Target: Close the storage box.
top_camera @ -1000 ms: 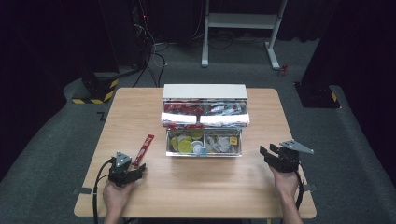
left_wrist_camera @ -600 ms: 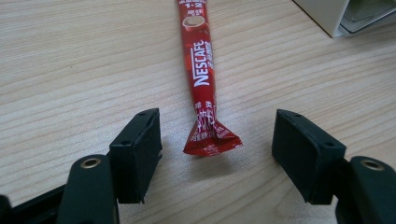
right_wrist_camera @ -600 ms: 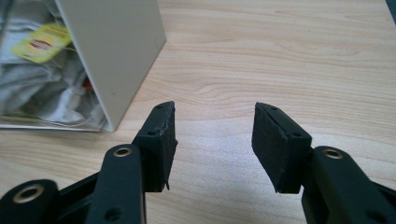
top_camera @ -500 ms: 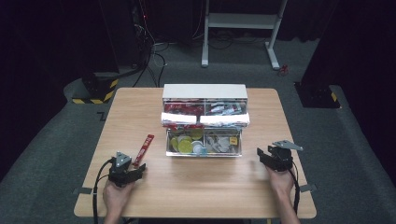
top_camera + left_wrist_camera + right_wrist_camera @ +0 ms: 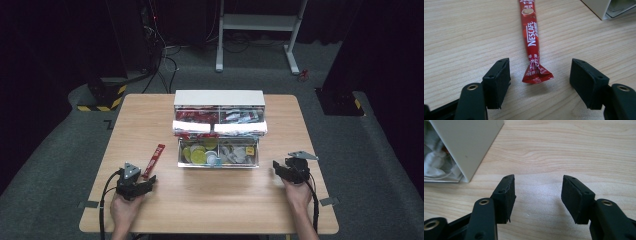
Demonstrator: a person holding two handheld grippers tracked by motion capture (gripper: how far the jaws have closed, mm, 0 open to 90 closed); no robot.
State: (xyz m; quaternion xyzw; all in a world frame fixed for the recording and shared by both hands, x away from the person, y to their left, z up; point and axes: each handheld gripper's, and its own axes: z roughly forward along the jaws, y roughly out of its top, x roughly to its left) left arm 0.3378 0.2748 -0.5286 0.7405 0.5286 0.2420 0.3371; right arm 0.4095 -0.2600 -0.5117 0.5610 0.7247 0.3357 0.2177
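The left gripper (image 5: 539,85) gapes around the red coffee stick's (image 5: 532,37) crimped end, untouched; the right gripper (image 5: 537,197), jaws just opening, holds nothing beside the drawer box (image 5: 471,142).

Two black claws on show: the left claw (image 5: 148,182) and right claw (image 5: 278,168) each carry a grey three-cornered plate on top and trail a black cable. Up close, blocky matte jaws, small screw holes, brass-ringed pivots. Forearms bare, no sleeves.
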